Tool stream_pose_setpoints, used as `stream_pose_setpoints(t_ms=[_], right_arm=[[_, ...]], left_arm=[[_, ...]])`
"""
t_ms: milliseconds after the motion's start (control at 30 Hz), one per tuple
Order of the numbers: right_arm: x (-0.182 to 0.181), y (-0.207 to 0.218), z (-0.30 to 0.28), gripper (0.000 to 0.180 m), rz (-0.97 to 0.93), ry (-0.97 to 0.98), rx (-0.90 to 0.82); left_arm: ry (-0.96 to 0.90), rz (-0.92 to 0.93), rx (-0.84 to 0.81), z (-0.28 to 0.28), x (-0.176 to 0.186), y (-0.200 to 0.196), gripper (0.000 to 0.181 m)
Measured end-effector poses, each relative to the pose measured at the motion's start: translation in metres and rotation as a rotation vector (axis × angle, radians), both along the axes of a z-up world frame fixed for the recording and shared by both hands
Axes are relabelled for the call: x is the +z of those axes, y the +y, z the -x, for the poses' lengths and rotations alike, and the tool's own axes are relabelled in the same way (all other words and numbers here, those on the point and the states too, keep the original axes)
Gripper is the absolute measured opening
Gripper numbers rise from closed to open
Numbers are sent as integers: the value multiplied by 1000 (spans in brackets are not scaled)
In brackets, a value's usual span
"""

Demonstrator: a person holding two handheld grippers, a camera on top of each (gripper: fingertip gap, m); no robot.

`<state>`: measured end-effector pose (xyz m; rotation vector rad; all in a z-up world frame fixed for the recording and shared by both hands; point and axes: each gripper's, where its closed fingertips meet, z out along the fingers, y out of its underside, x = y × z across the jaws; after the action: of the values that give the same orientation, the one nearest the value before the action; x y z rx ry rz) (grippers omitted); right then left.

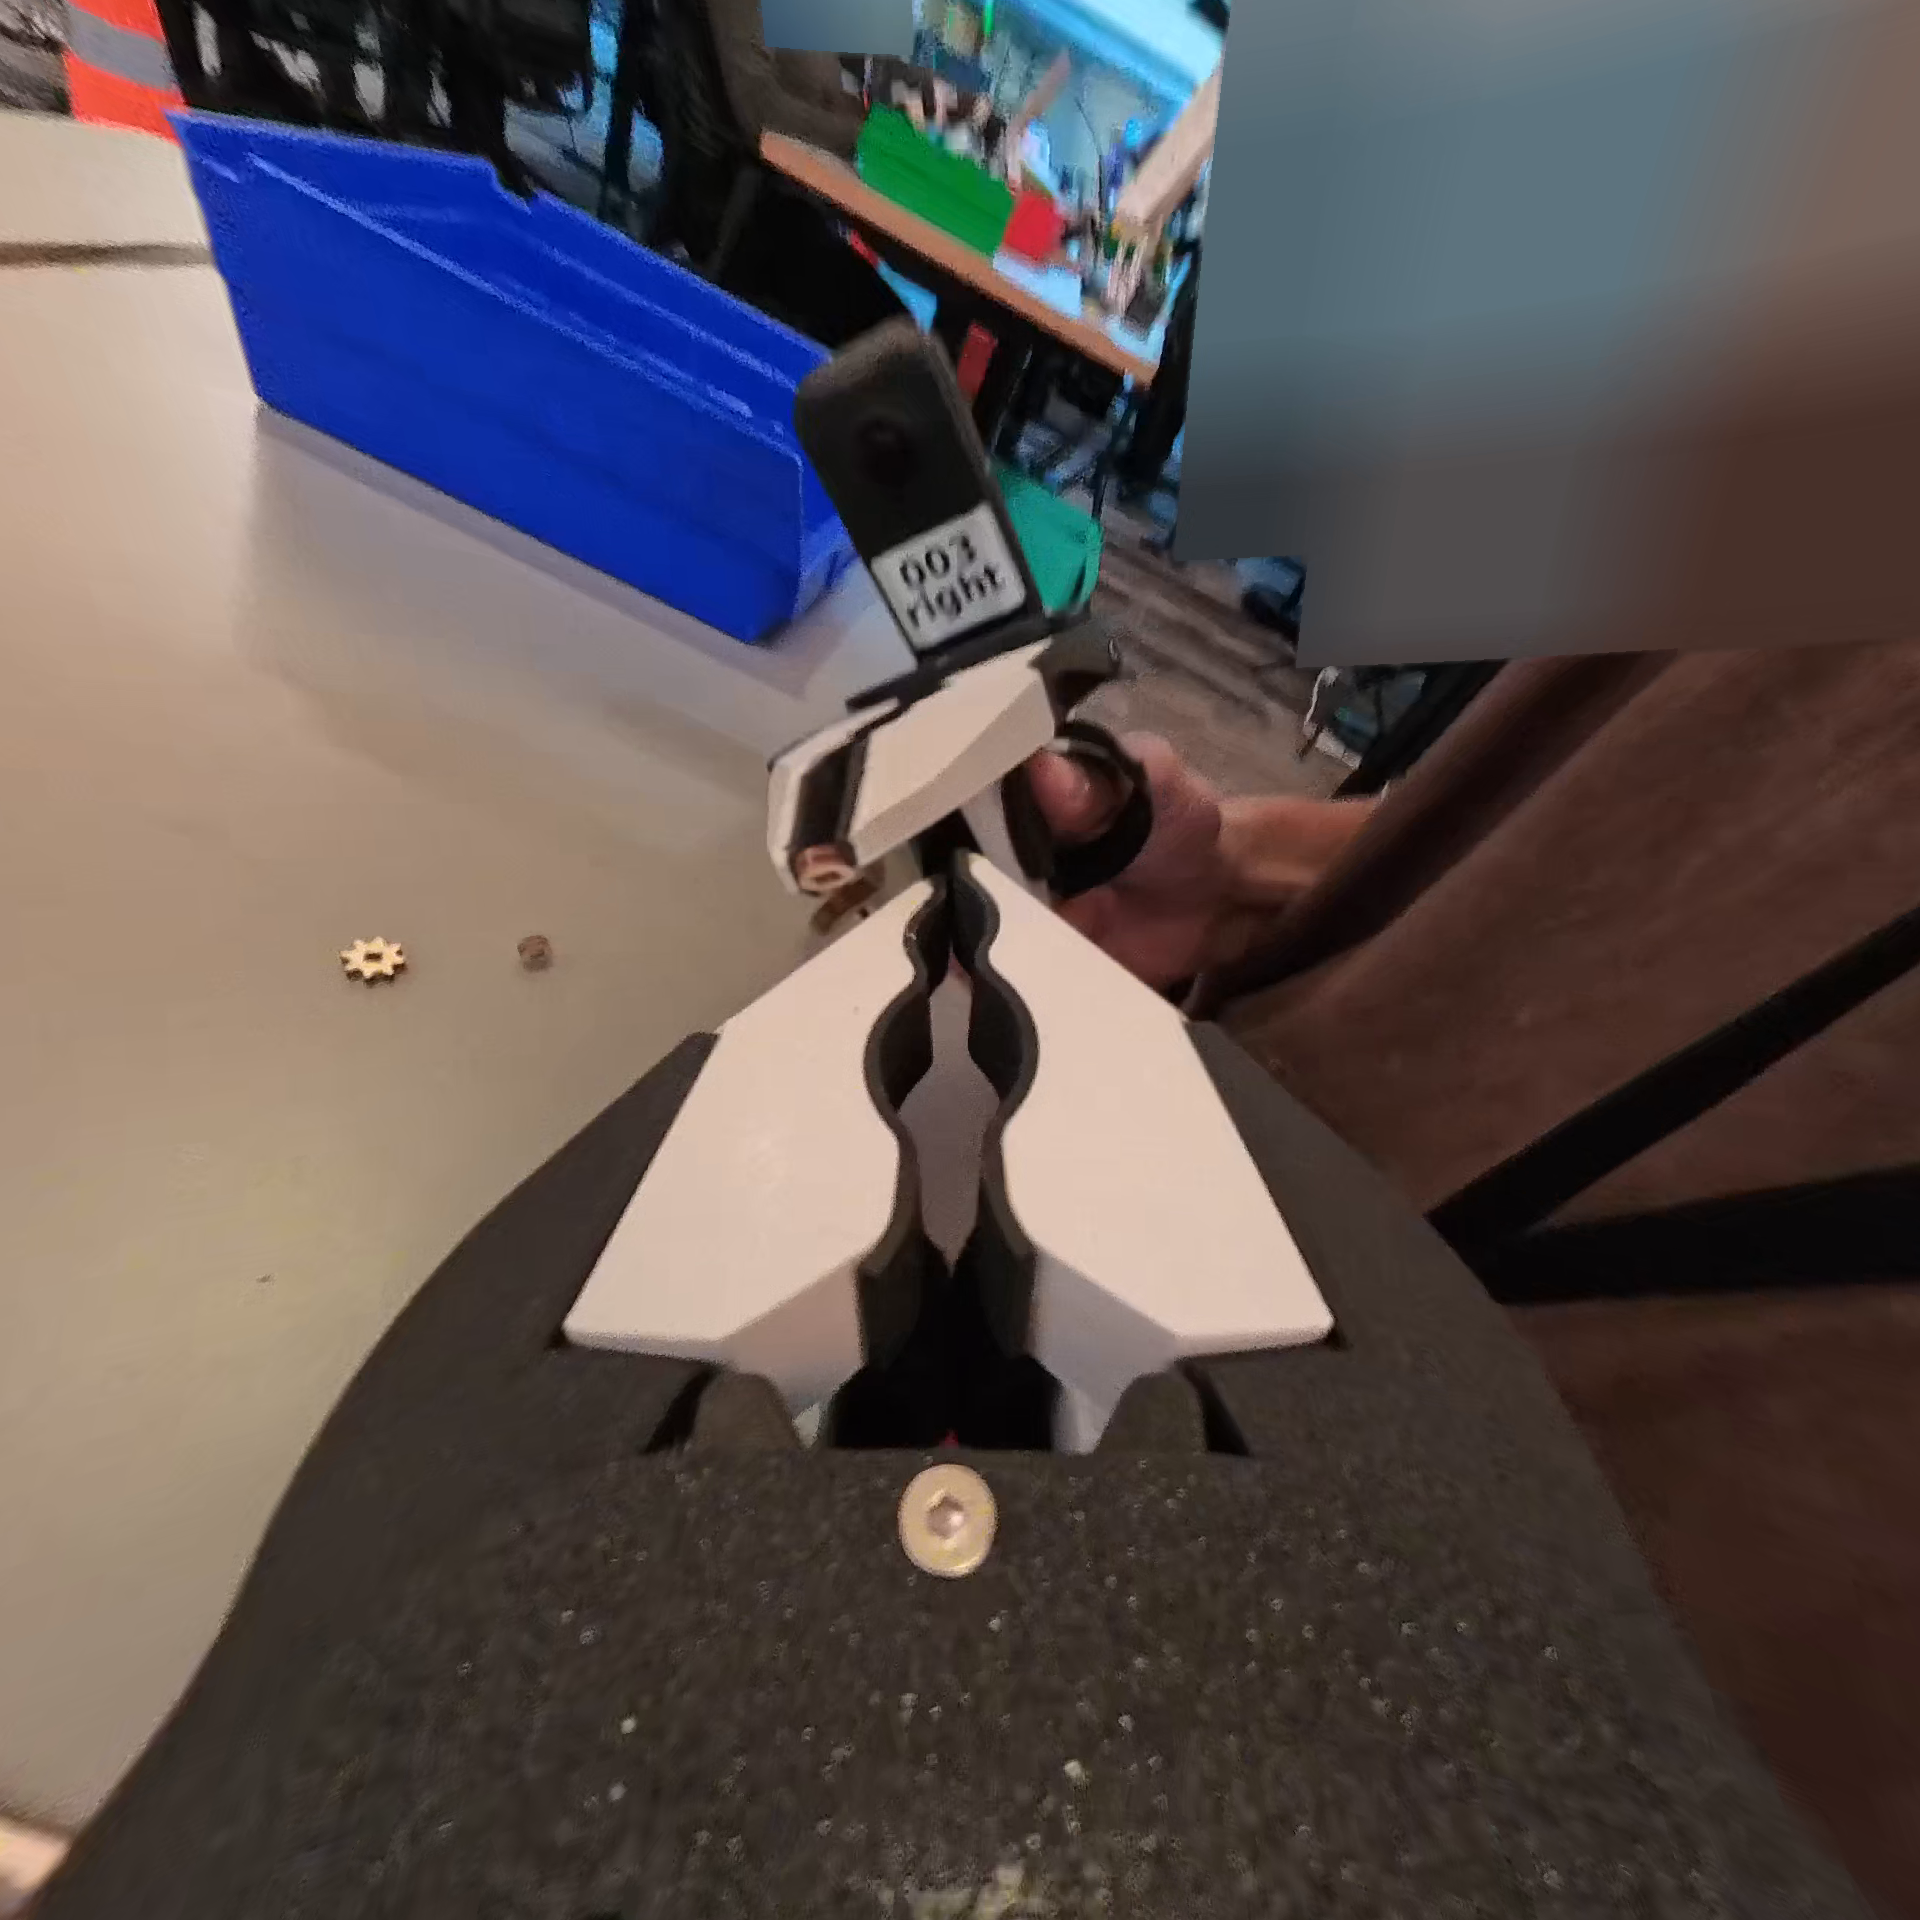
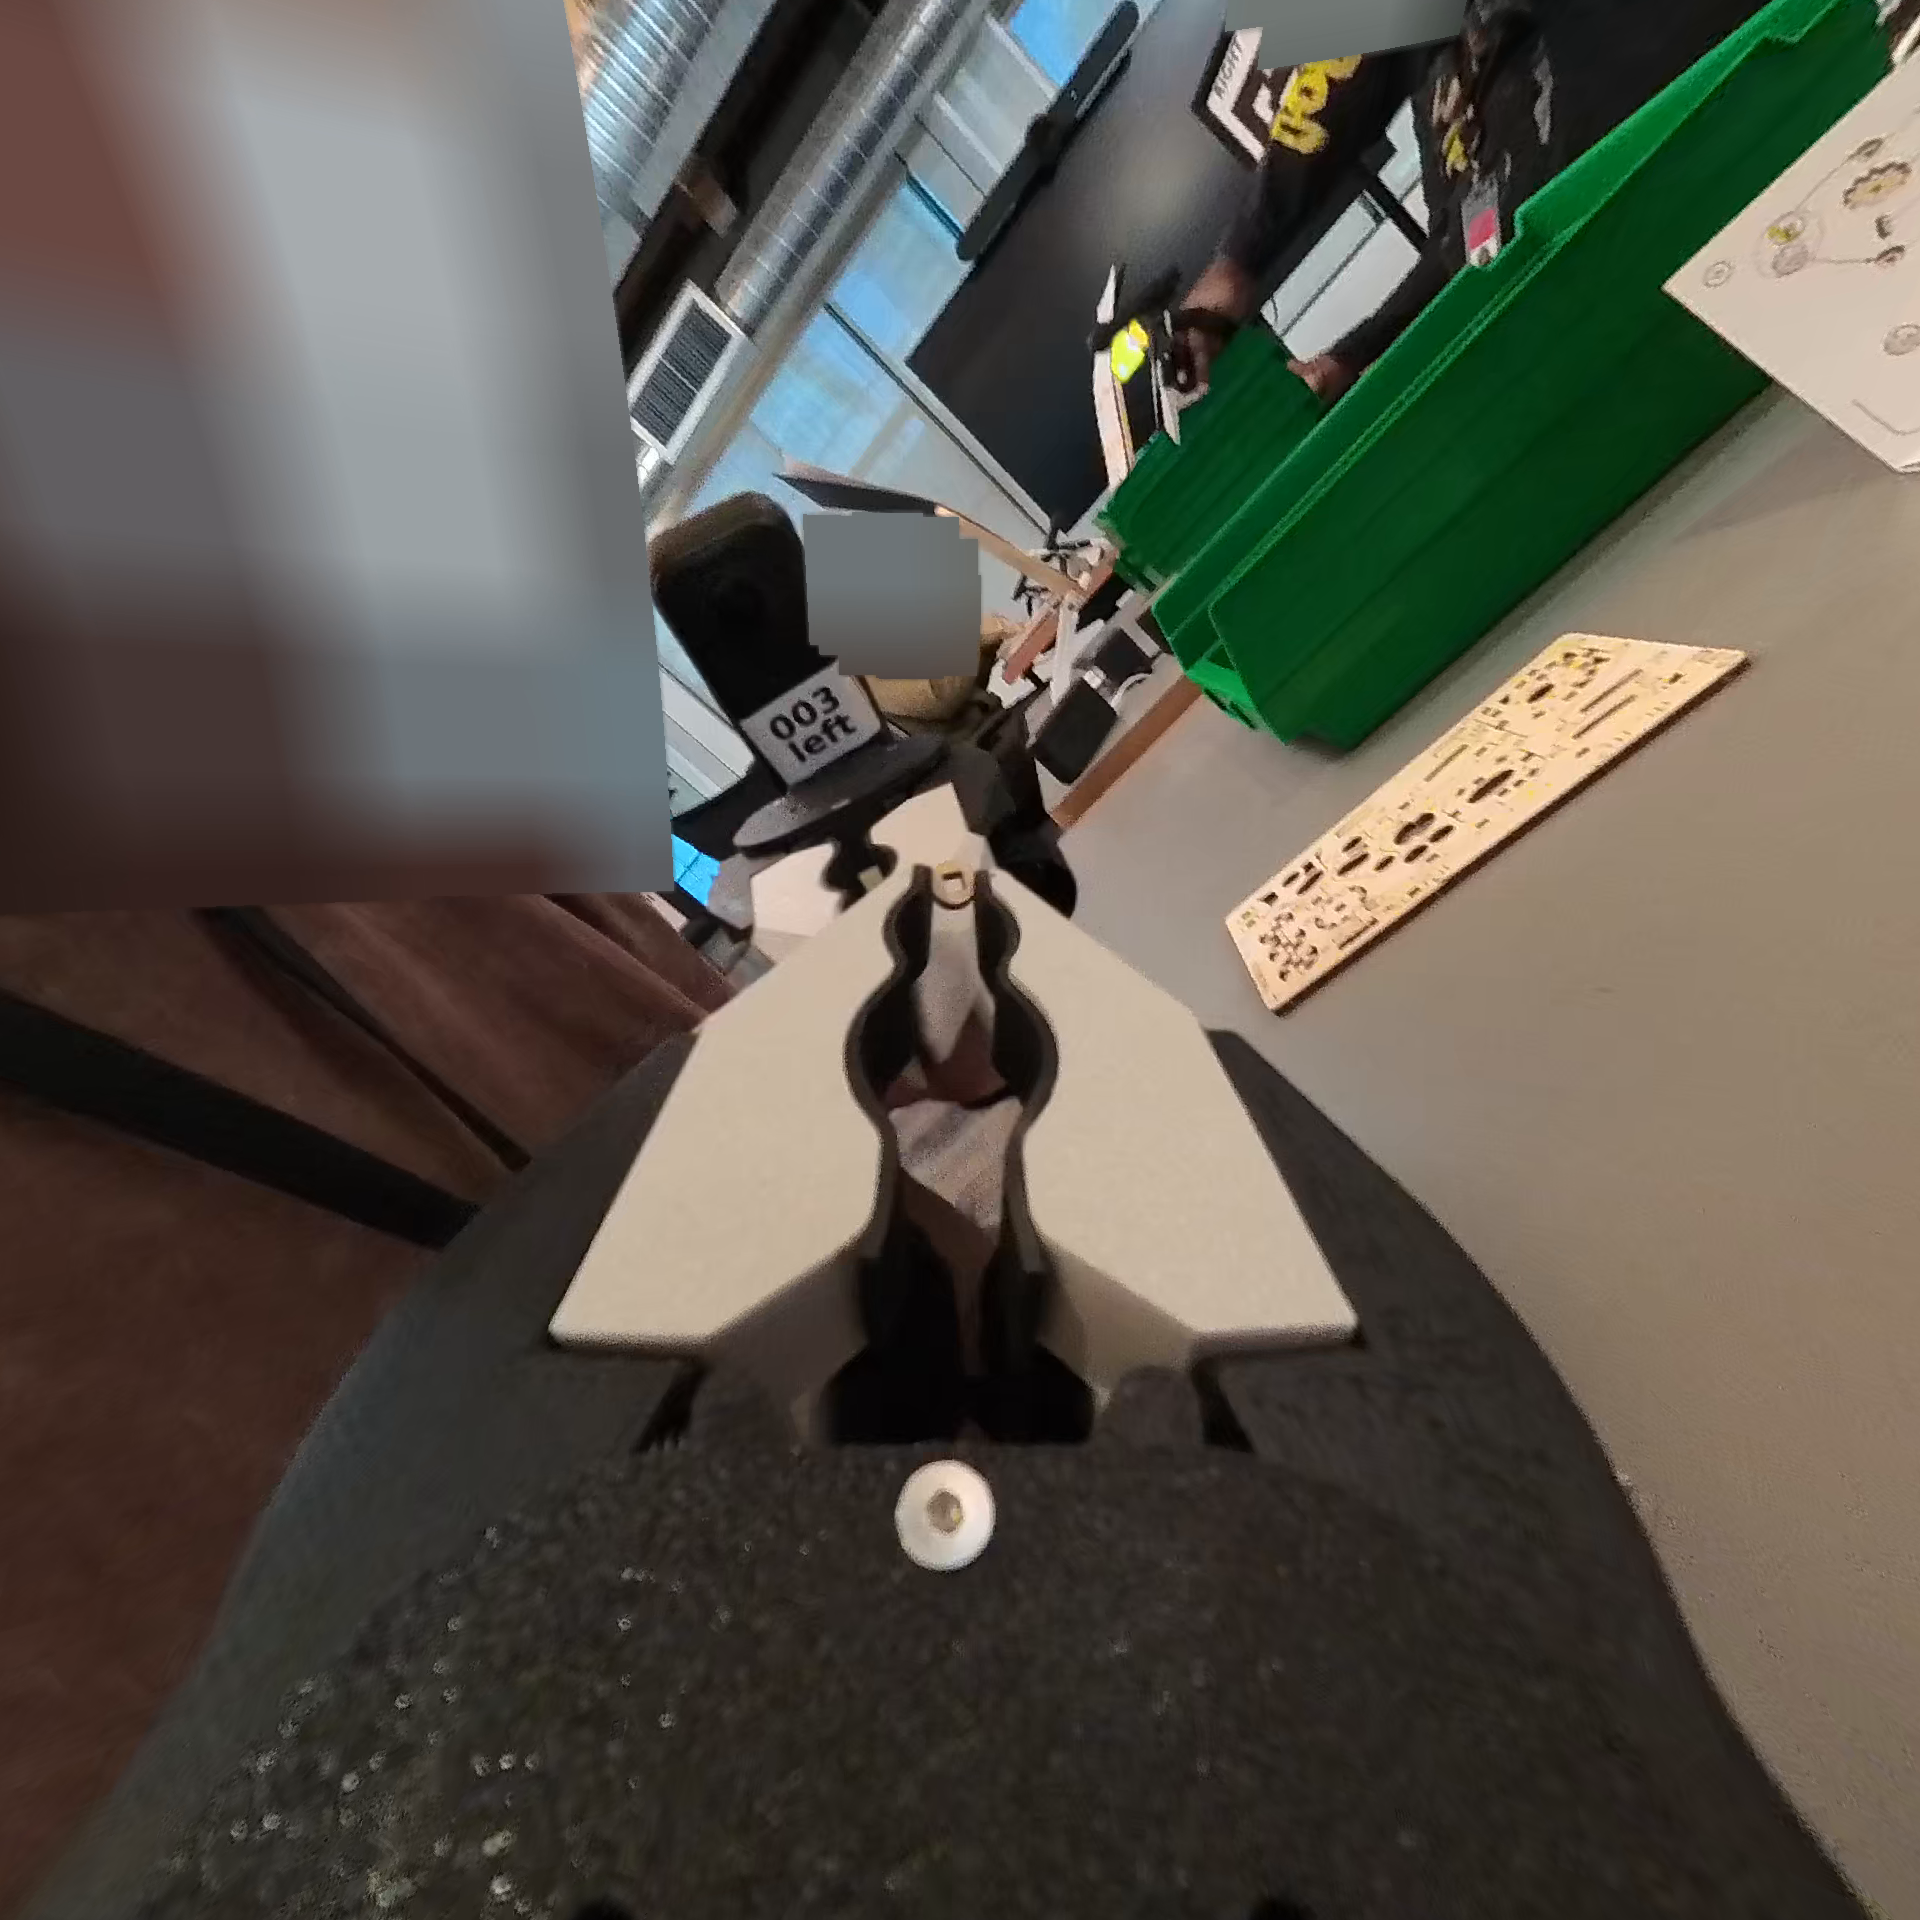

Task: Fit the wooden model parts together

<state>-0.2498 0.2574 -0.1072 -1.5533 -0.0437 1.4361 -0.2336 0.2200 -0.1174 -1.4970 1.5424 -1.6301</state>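
Observation:
My right gripper (image 2: 951, 888) is shut on a small wooden part (image 2: 951, 881) held at its tips. In the left wrist view the right gripper (image 1: 821, 873) hangs above the table edge with the wooden part (image 1: 826, 871) in its tips and a second wooden bit (image 1: 840, 914) just below. My left gripper (image 1: 951, 894) has its tips pressed together just right of that part, and I see nothing between them. It faces the right gripper tip to tip and shows in the right wrist view (image 2: 857, 868). A wooden gear (image 1: 372, 958) and a small wooden ring (image 1: 535, 951) lie on the table to the left.
A blue bin (image 1: 520, 364) stands at the back of the grey table (image 1: 260, 727). Green bins (image 2: 1455, 468), a punched wooden parts sheet (image 2: 1475, 810) and a white printed sheet (image 2: 1818, 260) lie on the right. A person's hand (image 1: 1174, 842) holds the right gripper. Dark brown floor lies beyond the table edge. The tips of both grippers are at nearly the same place. Both grippers' tips are roughly 20 cm from the wooden gear (image 1: 372, 958).

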Motion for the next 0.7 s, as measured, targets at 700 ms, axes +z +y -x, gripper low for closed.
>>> stream_pose_setpoints(t_ms=[700], right_arm=[[-124,-13,-99,8,251,-1091,-122]], left_arm=[[354,-373,-76,37,-92,27,21]])
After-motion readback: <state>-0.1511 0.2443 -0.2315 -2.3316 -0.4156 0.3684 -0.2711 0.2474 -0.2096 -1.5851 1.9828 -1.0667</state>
